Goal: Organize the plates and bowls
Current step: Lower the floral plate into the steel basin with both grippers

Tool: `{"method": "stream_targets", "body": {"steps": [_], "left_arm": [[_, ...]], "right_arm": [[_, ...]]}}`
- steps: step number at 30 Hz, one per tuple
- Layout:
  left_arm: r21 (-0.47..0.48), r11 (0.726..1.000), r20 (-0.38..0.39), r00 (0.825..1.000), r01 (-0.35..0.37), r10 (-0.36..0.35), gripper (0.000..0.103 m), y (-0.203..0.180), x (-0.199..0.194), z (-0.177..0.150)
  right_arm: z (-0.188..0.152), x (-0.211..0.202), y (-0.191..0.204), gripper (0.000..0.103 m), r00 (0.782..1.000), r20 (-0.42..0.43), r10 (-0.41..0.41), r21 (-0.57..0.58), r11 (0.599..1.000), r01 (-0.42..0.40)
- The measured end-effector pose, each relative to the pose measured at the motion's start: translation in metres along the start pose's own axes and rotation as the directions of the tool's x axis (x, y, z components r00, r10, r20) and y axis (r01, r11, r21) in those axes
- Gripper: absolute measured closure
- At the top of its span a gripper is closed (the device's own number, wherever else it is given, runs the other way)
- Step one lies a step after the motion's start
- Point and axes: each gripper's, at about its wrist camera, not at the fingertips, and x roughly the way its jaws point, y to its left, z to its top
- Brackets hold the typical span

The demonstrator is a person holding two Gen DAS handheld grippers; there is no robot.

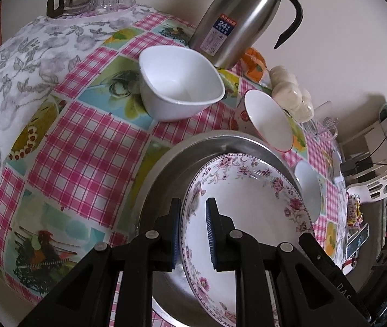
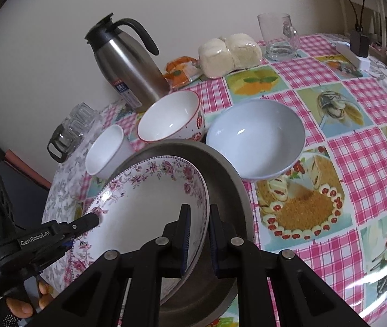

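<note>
Floral plate (image 2: 150,207) held over metal pan (image 2: 229,179), tilted, not yet seated. Left gripper (image 1: 193,234) clamps plate's left rim, right gripper (image 2: 199,238) clamps right rim, opposite sides. Pan directly below; bowls beyond, far side.

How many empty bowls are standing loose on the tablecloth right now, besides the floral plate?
3. A square white bowl left of the steel jug, a strawberry-patterned bowl behind the metal tray, and a pale blue round bowl to its right. Others may be hidden.
</note>
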Motion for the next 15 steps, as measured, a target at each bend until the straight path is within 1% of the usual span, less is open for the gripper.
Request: {"method": "stream_targets", "body": {"steps": [10, 15], "left_arm": [[0.01, 1.0, -0.043, 0.999, -0.028, 0.029, 0.087, 0.0, 0.014, -0.003], [0.016, 0.999, -0.06, 0.997, -0.05, 0.051, 0.087, -0.001, 0.021, -0.004]], "right_arm": [[-0.001, 0.008, -0.005, 0.089, 0.999, -0.026, -0.026, 0.004, 1.0, 0.027], [-0.001, 0.012, -0.006, 0.087, 0.999, -0.04, -0.03, 0.002, 1.0, 0.03]]}}
